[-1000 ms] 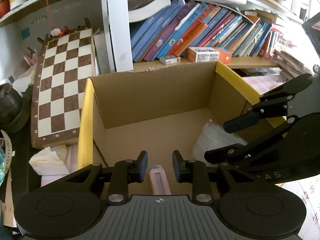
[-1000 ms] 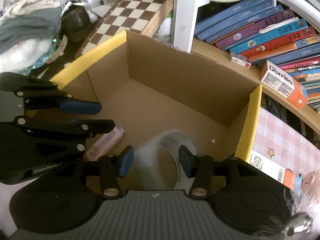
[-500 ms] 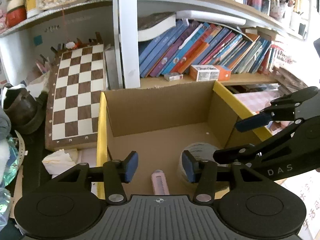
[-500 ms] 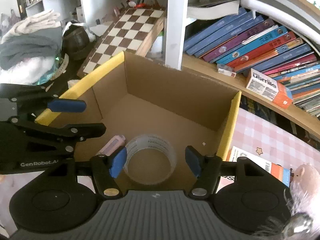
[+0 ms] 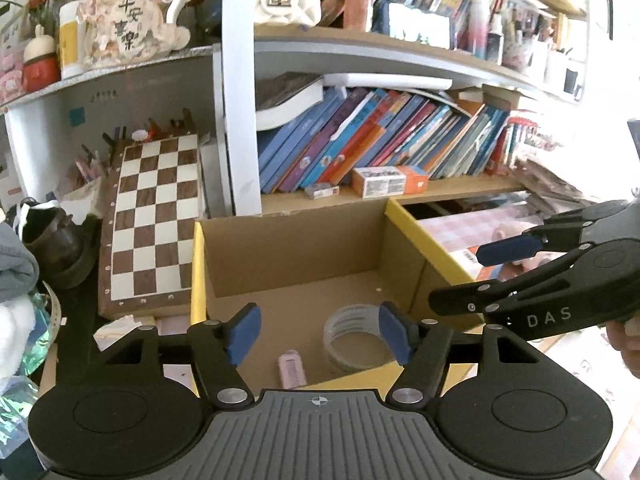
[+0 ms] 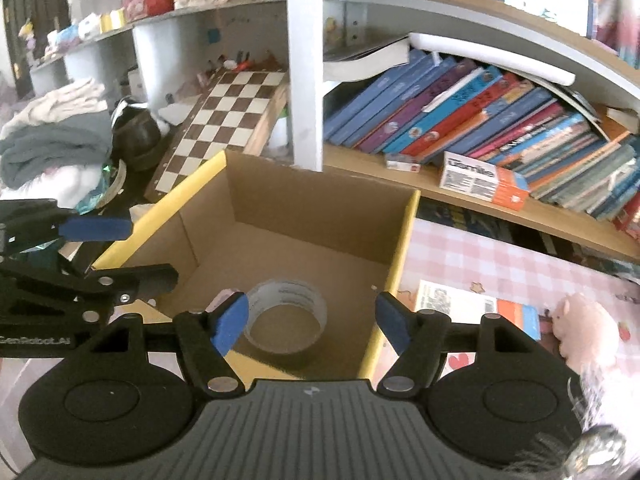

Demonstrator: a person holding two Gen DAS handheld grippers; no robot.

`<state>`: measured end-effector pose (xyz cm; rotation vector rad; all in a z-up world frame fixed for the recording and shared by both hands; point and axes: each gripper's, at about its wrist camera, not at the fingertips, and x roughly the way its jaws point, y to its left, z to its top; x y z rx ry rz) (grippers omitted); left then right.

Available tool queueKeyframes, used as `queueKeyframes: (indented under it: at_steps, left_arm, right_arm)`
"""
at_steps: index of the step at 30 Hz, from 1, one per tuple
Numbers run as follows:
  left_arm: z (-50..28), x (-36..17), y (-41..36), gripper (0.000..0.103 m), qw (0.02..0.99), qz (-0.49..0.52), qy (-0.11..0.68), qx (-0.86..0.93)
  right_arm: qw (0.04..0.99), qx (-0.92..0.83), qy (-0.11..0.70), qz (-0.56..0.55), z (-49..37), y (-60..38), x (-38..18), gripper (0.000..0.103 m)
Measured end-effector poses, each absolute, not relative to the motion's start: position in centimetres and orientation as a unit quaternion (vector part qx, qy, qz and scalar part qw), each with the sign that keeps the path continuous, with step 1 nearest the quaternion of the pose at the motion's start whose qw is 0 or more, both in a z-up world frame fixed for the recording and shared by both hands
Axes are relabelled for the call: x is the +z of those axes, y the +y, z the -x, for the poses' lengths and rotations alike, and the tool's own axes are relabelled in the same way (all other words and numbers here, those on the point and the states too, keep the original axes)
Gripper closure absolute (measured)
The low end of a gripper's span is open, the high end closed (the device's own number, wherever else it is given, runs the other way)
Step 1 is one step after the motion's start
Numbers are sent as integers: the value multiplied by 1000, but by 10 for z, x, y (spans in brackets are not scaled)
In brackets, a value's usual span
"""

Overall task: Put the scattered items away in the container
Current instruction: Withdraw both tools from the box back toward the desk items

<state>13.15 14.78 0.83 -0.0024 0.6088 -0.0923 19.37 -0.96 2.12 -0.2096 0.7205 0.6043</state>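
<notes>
An open cardboard box with yellow-edged flaps (image 5: pixel 296 248) (image 6: pixel 320 216) stands below the bookshelf. A roll of clear tape (image 5: pixel 354 334) (image 6: pixel 286 316) and a pink flat item (image 5: pixel 292 368) (image 6: pixel 221 298) lie on its floor. My left gripper (image 5: pixel 318 334) is open and empty above the box's near edge. My right gripper (image 6: pixel 312 320) is open and empty above the box's near right side; it also shows in the left wrist view (image 5: pixel 508 248). A pink plush toy (image 6: pixel 588 328) and a small book (image 6: pixel 476 310) lie on the pink checked cloth right of the box.
A chessboard (image 5: pixel 154 220) leans left of the box. A white shelf post (image 5: pixel 240 120) and rows of books (image 5: pixel 380 140) stand behind it. A dark shoe (image 5: pixel 56 248), clothes (image 6: pixel 56 140) and crumpled tissue (image 5: pixel 116 328) are at the left.
Both grippers have risen and pulled back from inside the box and opened wider. The tape roll left the right gripper and now lies on the box floor.
</notes>
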Motion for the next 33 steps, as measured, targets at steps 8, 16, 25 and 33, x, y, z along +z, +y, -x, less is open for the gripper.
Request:
queueKeyframes:
  at_steps: [8,16,25,33]
  left_arm:
    - [-116,6,141,29,950,-7,306,-56]
    - [-100,-2,139,23,947,1,317,-60]
    - [-85,-12,137,19,942,17,330,-60]
    - [-77,-19,138,18,938,32,340,-57]
  right_arm:
    - [901,263,333,87,-171,-30,23,26]
    - [907,242,335,79,-146,-52,17,22]
    - [906,218,358,58,-124,-64,0,17]
    - [910,190,363,61,-106,-71,-10,14]
